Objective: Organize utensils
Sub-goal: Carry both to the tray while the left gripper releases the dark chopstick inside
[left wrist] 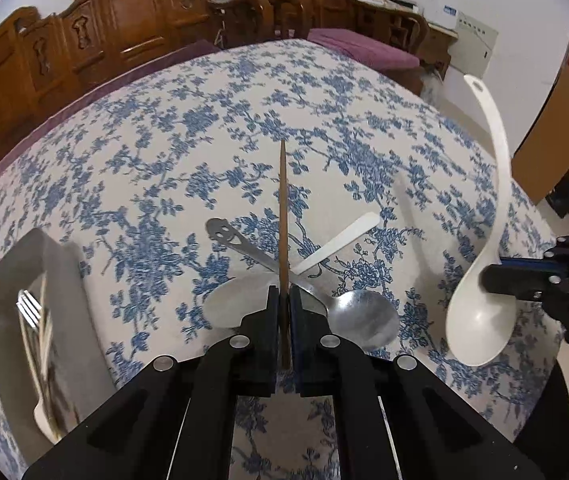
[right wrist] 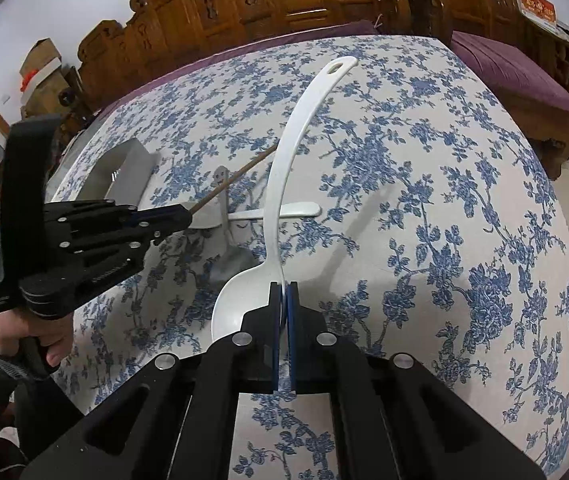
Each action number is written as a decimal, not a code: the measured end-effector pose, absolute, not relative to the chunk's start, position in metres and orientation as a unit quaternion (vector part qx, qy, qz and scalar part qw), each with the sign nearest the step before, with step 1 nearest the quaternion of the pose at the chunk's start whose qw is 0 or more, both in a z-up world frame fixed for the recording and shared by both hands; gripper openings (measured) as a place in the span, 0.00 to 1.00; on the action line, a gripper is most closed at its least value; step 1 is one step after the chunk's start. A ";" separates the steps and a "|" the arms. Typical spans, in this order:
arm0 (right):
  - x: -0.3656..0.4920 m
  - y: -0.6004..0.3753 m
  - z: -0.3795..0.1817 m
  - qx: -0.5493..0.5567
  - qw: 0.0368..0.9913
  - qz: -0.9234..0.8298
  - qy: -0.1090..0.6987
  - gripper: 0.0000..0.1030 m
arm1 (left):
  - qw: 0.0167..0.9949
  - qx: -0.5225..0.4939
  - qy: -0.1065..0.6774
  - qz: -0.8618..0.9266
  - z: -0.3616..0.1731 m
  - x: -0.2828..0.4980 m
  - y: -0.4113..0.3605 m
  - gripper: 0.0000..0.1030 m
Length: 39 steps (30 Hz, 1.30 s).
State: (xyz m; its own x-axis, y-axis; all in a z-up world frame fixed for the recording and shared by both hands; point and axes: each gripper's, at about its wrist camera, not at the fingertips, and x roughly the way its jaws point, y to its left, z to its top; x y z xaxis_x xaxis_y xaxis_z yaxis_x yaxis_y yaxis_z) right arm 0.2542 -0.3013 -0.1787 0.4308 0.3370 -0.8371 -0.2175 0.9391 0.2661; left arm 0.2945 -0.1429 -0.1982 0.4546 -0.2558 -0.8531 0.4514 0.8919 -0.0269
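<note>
My left gripper (left wrist: 283,296) is shut on a thin brown chopstick (left wrist: 283,216), which points straight ahead above the table. Under it a metal spoon (left wrist: 364,316) with a smiley-face handle lies crossed with a small white spoon (left wrist: 340,240) on the floral tablecloth. My right gripper (right wrist: 283,292) is shut on the bowl rim of a large white serving spoon (right wrist: 284,160), held off the table with its handle pointing away. In the right wrist view the left gripper (right wrist: 186,216) and chopstick (right wrist: 236,178) appear at the left. The right gripper (left wrist: 488,278) shows at the right edge of the left wrist view.
A grey tray (left wrist: 4,280) at the table's left holds a fork (left wrist: 28,304) and other utensils; it also shows as the tray (right wrist: 132,168) behind the left gripper. A person's hand (right wrist: 16,332) grips the left tool. Carved wooden chairs with purple cushions ring the far table edge.
</note>
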 end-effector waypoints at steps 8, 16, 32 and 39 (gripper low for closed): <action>0.251 -0.281 -0.166 0.051 0.847 0.175 0.499 0.04 | 0.859 0.084 0.461 -0.206 -0.175 0.285 -0.122 0.04; 0.249 -0.265 -0.159 0.045 0.849 0.187 0.493 0.04 | 0.873 0.068 0.442 -0.192 -0.146 0.273 -0.095 0.04; 0.260 -0.191 -0.143 0.023 0.842 0.243 0.481 0.04 | 0.891 0.048 0.435 -0.122 -0.137 0.260 -0.007 0.04; 0.266 -0.153 -0.139 0.009 0.836 0.267 0.480 0.04 | 0.889 0.037 0.447 -0.097 -0.148 0.254 0.031 0.04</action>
